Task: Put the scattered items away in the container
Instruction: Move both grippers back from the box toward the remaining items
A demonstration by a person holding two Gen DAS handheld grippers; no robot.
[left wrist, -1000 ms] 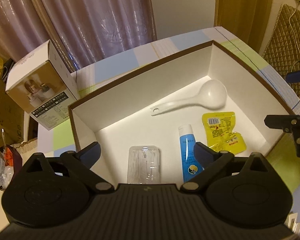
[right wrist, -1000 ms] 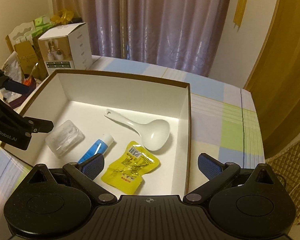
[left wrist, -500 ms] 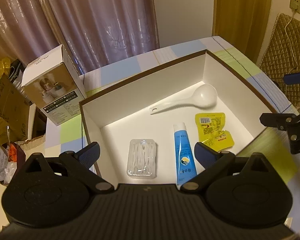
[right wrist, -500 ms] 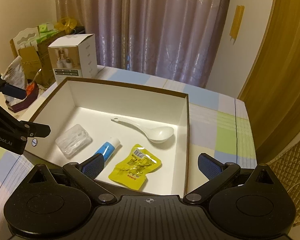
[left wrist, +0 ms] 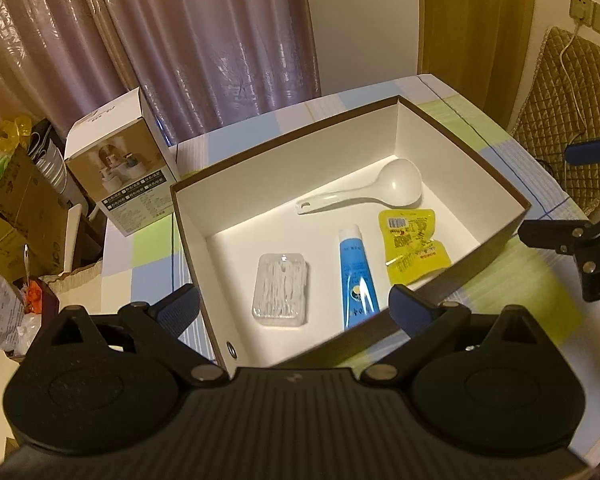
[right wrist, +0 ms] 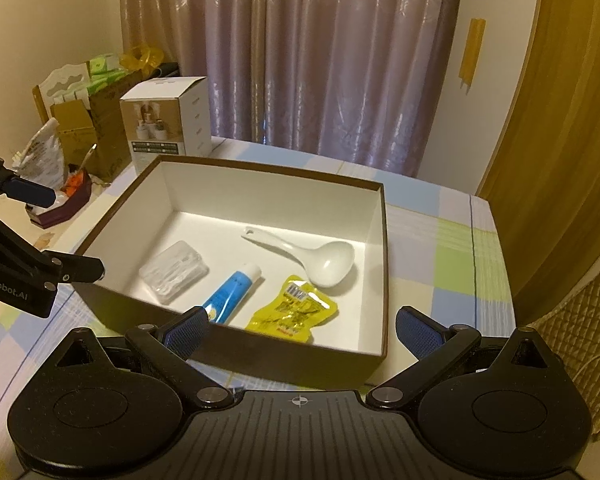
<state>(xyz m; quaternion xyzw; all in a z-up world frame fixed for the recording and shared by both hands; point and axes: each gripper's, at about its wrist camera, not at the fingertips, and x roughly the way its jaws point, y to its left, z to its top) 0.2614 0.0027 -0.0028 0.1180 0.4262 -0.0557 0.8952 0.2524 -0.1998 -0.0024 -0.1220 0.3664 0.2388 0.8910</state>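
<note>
A brown box with a white inside point(left wrist: 292, 168) point(right wrist: 376, 248) stands on the checked tablecloth. In it lie a white spoon point(left wrist: 380, 194) point(right wrist: 320, 260), a blue tube point(left wrist: 356, 276) point(right wrist: 232, 290), a yellow sachet point(left wrist: 412, 250) point(right wrist: 294, 314) and a clear case of cotton swabs point(left wrist: 280, 290) point(right wrist: 174, 272). My left gripper point(left wrist: 296, 310) is open and empty, above and in front of the box's near left corner. My right gripper point(right wrist: 302, 330) is open and empty, in front of the box's near wall.
A white product carton point(left wrist: 120, 172) point(right wrist: 168, 124) stands beyond the box's far left corner. Bags and cardboard boxes point(right wrist: 76, 128) crowd the floor left of the table. Curtains hang behind. A quilted chair point(left wrist: 560, 120) is at the right.
Both grippers have drawn back and up from the box, still open. The box and all the items in it now show whole. Nothing in the box has moved.
</note>
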